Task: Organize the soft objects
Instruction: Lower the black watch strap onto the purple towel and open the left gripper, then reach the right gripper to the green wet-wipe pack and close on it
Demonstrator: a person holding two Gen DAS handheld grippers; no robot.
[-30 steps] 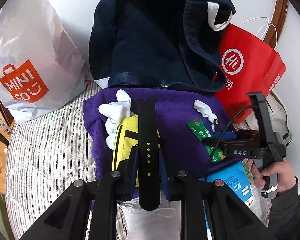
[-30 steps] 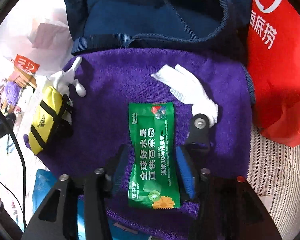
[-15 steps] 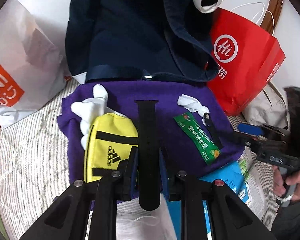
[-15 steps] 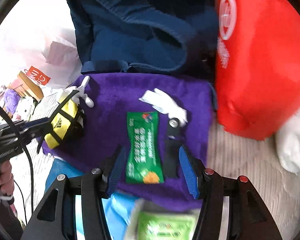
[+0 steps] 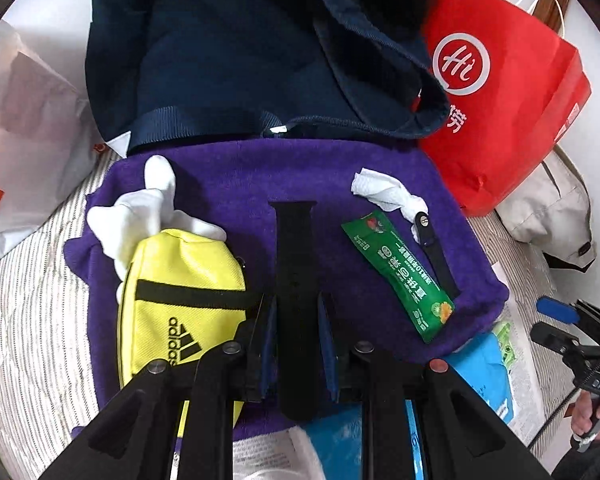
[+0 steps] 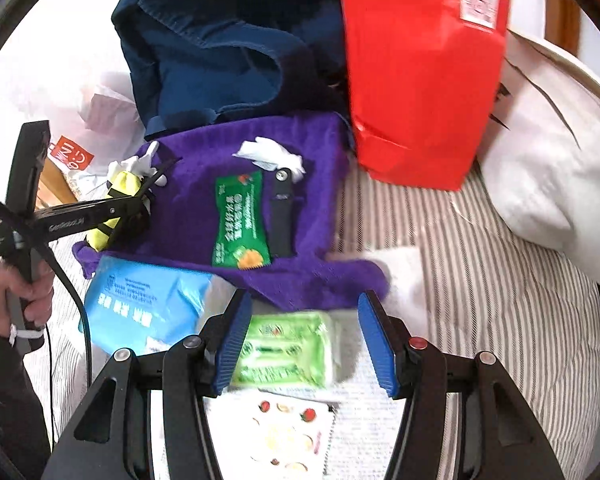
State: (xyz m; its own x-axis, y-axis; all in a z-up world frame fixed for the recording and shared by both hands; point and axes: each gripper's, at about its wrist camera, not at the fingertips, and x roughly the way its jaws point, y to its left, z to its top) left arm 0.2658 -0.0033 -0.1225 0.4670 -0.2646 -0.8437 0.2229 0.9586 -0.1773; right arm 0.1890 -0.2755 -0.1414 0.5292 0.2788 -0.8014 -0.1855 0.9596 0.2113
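Note:
My left gripper (image 5: pixel 298 304) is shut on a long black watch strap (image 5: pixel 294 248), held lengthwise over the purple towel (image 5: pixel 236 184). Left of it on the towel lies a yellow pouch (image 5: pixel 180 280) on top of a white glove (image 5: pixel 140 208). To the right lie a green sachet (image 5: pixel 400 276), a short black strap piece (image 5: pixel 432 248) and a crumpled white glove (image 5: pixel 388 192). My right gripper (image 6: pixel 304 320) is open with nothing between its pads. It hangs over a green tissue pack (image 6: pixel 288 352), short of the towel's near edge (image 6: pixel 320 280).
A navy bag (image 5: pixel 220 60) stands open behind the towel, with a red paper bag (image 5: pixel 500 92) to its right and a white plastic bag (image 5: pixel 28 120) to its left. A blue pack (image 6: pixel 148 304), a sticker sheet (image 6: pixel 284 432) and a pillow (image 6: pixel 548 160) lie on the striped bedding.
My right gripper has drawn back from over the green sachet to beyond the towel's edge, now above the green tissue pack. My left gripper has come lower and closer to the towel, strap still held.

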